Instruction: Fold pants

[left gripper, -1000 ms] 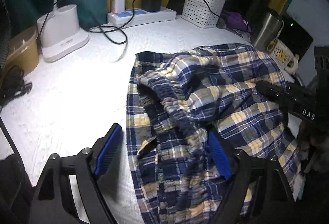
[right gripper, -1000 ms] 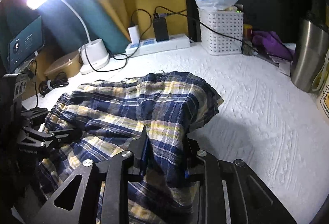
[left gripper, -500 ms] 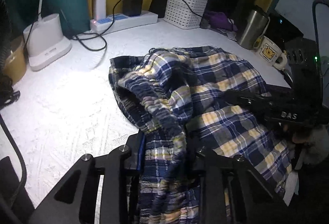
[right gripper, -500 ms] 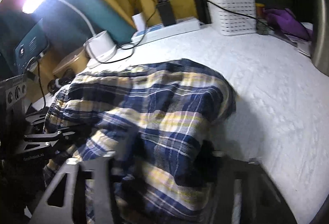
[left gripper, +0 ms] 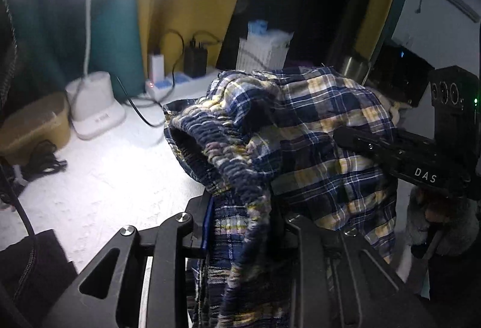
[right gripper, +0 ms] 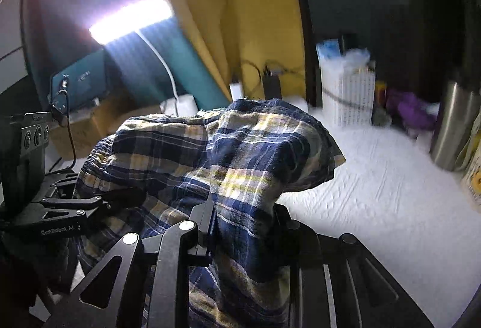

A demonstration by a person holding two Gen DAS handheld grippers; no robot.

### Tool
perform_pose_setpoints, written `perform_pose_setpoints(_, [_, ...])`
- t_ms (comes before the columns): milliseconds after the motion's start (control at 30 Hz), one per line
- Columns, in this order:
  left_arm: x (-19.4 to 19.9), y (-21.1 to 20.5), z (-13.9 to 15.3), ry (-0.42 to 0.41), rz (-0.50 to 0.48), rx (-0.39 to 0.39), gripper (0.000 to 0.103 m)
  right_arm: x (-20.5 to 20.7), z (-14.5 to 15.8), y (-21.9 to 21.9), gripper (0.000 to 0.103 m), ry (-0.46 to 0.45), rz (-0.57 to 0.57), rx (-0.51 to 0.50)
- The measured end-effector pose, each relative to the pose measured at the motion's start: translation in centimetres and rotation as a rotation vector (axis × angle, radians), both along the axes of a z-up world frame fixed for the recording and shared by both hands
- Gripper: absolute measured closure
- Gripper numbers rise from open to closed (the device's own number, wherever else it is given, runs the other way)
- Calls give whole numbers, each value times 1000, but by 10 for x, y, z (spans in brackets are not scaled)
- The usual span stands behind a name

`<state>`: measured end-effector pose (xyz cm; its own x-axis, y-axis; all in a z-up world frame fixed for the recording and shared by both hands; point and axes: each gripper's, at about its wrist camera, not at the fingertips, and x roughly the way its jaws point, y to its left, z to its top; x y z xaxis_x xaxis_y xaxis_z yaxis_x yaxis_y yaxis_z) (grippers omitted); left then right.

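Left wrist view, grip: my left hand-held gripper [left gripper: 245, 225] is clamped on the gathered elastic waistband of the navy, yellow and white plaid cotton pants [left gripper: 315, 129]; a second ago its jaws stood wide on either side of that waistband.
Left wrist view, pants: the waist end now hangs bunched in the air above the white textured tabletop [left gripper: 105, 177], where a second ago it lay flat.
Left wrist view, other side: my right hand-held gripper's black finger reaches into the cloth from the right.
Right wrist view, grip: my right hand-held gripper [right gripper: 243, 219] is pinching a fold of the plaid, jaws closing tighter at this moment.
Right wrist view, pants: the fabric tents up high in front of the lens; its far edge droops toward the tabletop [right gripper: 390, 192], and the left hand-held gripper [right gripper: 120, 195] bites in from the left.
Meaning for the task: I judge both ends secured and raised, so the cloth is ready to be spread out flat before the first fold.
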<state>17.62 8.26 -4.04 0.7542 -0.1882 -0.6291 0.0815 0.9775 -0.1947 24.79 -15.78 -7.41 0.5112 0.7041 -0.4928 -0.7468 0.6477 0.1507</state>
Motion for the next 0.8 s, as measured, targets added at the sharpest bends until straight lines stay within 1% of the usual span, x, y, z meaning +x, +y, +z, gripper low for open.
perform_pose_setpoints(233, [-45, 3, 34, -111, 30, 18, 78, -43, 35, -6, 79, -113, 20, 52])
perform_pose_setpoints(533, [-114, 15, 86, -286, 97, 51, 77, -101, 83, -2, 79, -249, 69, 113])
perform_pose_setpoints(600, [-129, 18, 96, -314, 112, 61, 78, -114, 93, 1, 79, -274, 87, 130])
perform_pose_setpoints(700, [-150, 25, 110, -339, 131, 98, 77, -132, 104, 7, 79, -302, 112, 154])
perform_pose_setpoints(800, [-168, 30, 118, -353, 155, 127, 77, -147, 109, 17, 79, -319, 143, 172])
